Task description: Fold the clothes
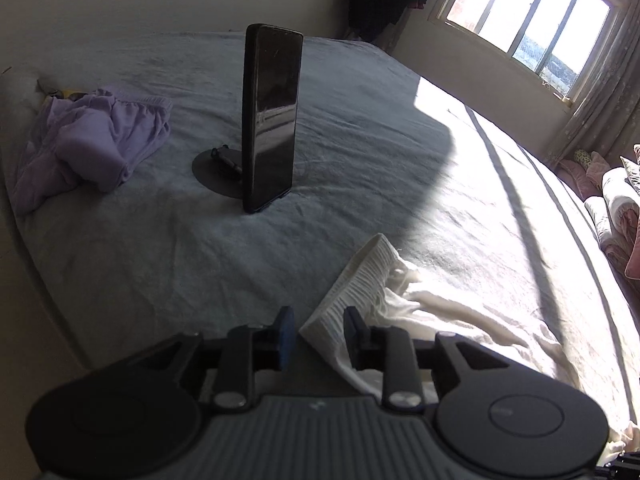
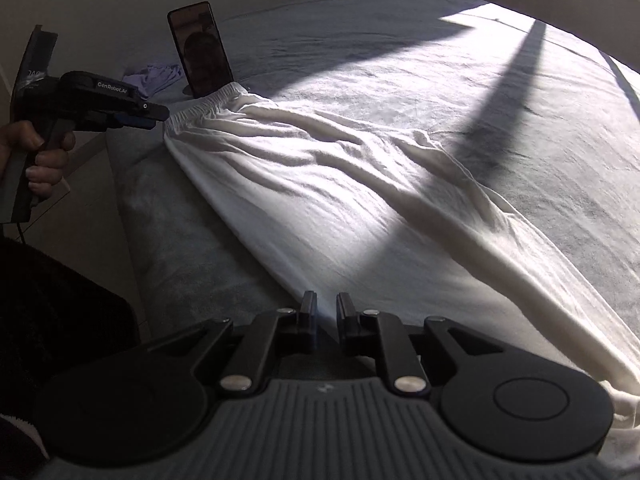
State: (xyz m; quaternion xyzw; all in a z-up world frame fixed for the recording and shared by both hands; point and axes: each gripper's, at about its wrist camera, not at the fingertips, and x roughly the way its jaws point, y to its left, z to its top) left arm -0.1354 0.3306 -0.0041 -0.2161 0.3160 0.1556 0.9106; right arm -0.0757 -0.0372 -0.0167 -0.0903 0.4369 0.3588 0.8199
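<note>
Right gripper (image 2: 323,312) jaws parted over white pants (image 2: 320,184) | left gripper (image 1: 318,330) released (waistband corner between)

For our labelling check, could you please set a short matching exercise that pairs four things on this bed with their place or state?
Things:
1. white trousers
2. purple garment
3. phone
4. left claw

States:
A. crumpled near the bed's far corner
B. upright on a round stand
C. laid out lengthwise
D. open at the elastic waistband

Pairs: 1-C, 2-A, 3-B, 4-D
</note>
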